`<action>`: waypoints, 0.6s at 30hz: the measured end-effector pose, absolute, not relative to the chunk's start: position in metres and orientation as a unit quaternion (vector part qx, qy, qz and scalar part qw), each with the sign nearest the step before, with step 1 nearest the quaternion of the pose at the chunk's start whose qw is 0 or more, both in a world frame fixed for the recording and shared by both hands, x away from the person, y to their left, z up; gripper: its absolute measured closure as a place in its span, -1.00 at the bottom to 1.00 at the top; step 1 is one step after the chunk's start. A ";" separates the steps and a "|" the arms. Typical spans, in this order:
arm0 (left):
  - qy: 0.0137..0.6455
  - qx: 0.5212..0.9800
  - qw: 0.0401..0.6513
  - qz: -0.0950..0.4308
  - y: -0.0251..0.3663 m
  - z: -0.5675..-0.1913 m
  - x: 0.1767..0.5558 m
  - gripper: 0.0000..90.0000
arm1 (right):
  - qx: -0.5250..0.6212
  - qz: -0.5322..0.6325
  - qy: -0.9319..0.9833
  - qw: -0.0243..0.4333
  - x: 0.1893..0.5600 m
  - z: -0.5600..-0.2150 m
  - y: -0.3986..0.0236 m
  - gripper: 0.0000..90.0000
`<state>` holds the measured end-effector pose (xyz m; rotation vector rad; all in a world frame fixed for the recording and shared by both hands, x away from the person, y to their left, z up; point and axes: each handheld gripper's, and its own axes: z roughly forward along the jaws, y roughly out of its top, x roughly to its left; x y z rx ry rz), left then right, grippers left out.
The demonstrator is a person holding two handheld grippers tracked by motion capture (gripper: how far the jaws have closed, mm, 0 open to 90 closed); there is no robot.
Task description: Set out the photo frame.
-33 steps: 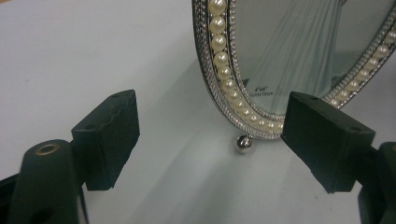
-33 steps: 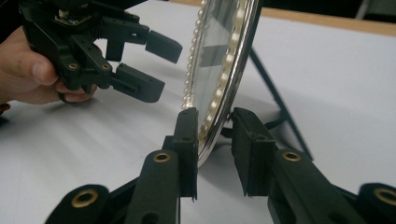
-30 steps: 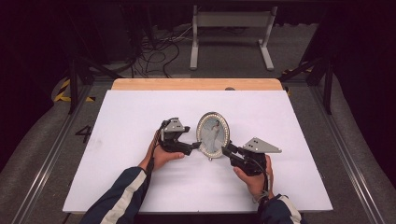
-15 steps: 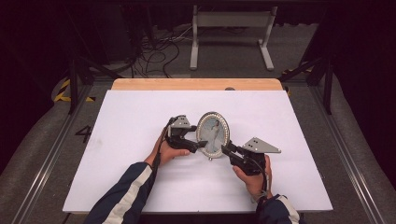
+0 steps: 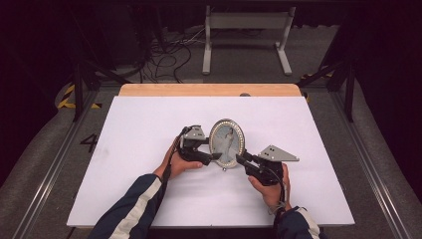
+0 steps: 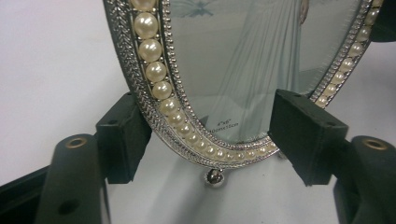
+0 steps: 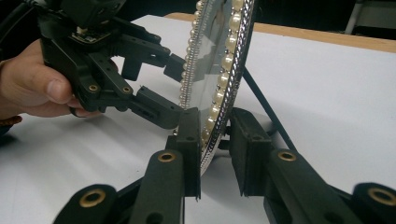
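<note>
Left gripper (image 5: 215, 156) jaws have just been closing around the oval frame (image 5: 227, 141), the right gripper (image 5: 242, 160) clamping its rim.

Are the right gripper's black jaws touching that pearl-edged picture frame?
Touching. In the right gripper view the right gripper straddles the rim of the oval frame, and the inner face of one jaw lies flush against the pearl edge, with no gap.
</note>
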<state>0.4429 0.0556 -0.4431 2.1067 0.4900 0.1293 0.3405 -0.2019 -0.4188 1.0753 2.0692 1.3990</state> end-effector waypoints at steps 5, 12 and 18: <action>0.212 0.858 0.463 0.064 0.061 -0.439 0.437 -0.04 | 0.404 0.500 0.737 0.209 0.345 -0.421 -0.202 0.66; 0.217 0.858 0.462 0.059 0.071 -0.440 0.429 -0.03 | 0.413 0.501 0.731 0.208 0.352 -0.423 -0.199 0.66; 0.216 0.857 0.464 0.062 0.073 -0.437 0.428 -0.13 | 0.414 0.504 0.730 0.206 0.354 -0.422 -0.198 0.66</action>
